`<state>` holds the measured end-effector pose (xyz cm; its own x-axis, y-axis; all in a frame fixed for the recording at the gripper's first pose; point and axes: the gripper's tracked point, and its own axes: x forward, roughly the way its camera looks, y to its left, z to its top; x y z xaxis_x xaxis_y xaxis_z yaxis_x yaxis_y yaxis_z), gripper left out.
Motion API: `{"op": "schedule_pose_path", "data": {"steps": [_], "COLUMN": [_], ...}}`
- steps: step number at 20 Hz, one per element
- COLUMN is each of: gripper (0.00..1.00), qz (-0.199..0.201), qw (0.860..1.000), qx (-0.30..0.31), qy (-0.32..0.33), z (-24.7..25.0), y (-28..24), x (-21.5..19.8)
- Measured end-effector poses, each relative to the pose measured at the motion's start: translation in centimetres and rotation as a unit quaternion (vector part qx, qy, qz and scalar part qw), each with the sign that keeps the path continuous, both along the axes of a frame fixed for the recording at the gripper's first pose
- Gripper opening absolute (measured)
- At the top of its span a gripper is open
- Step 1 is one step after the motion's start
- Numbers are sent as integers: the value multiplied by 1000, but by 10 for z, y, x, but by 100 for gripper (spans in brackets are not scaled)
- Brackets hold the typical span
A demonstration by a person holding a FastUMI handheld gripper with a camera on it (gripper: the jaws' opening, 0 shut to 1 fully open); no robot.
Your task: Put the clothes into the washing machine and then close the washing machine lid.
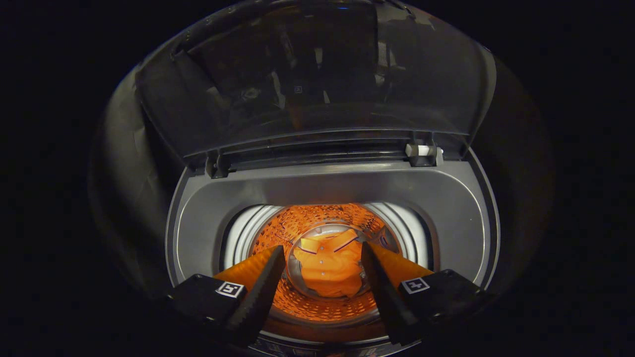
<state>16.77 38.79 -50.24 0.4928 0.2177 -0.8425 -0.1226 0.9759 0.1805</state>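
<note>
Orange cloth, one crumpled garment [330,267], lies at the bottom of the perforated metal drum [302,225] of one grey top-loading washing machine [208,218]. The garment is bunched into a roughly oval heap whose long axis runs from the near side of the drum to the far side, in line with the fingers; a folded collar-like edge sits at its far end. One translucent dark plastic lid [317,74] stands raised behind the opening, hinged along the machine's rear edge, with a small white hinge piece [421,149] at its right end. One handheld gripper [322,260] hovers over the drum mouth, its two fingers spread wide apart and holding nothing. The garment shows in the gap between them, lower down in the drum and not touched by either. Each finger base carries one square black-and-white marker [230,288].
</note>
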Motion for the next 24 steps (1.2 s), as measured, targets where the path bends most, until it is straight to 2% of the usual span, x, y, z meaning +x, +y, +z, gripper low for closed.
{"op": "schedule_pose_path", "data": {"steps": [6,13,24], "gripper": [99,99,99], "qz": [14,21,5], "qw": [999,995,981], "qx": [1,17,31], "qy": [-30,-100,-194], "z": [42,135,243], "y": [5,9,3], "x": [-4,4,44]}}
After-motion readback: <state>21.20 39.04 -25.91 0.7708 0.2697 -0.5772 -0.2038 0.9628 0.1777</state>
